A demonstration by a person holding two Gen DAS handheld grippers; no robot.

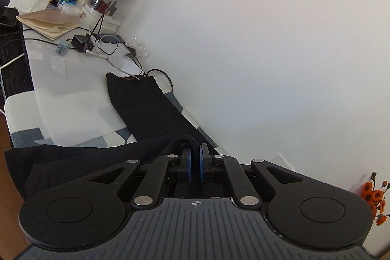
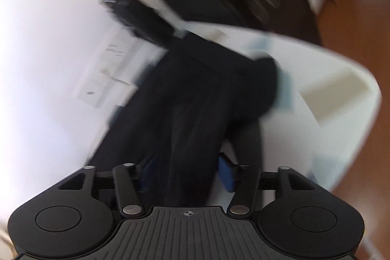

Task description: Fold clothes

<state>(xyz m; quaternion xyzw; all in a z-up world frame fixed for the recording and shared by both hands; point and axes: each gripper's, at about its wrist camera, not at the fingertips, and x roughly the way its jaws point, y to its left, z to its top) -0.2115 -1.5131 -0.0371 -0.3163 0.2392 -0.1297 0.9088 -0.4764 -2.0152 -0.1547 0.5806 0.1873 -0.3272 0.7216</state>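
The long black cloth garment [image 1: 148, 104] lies on the white table [image 1: 73, 94], lengthwise along the wall. The left gripper [image 1: 194, 157] pinches its near edge; the right gripper [image 2: 187, 174] stands wide, cloth between.

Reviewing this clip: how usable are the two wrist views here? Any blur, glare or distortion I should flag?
Left wrist view: sharp, evenly lit, the usual fisheye bending of the table edge, white wall bright and featureless; the left gripper and the black garment read clearly. Right wrist view: heavy motion blur smears the garment and background; only the right gripper stays fairly crisp.
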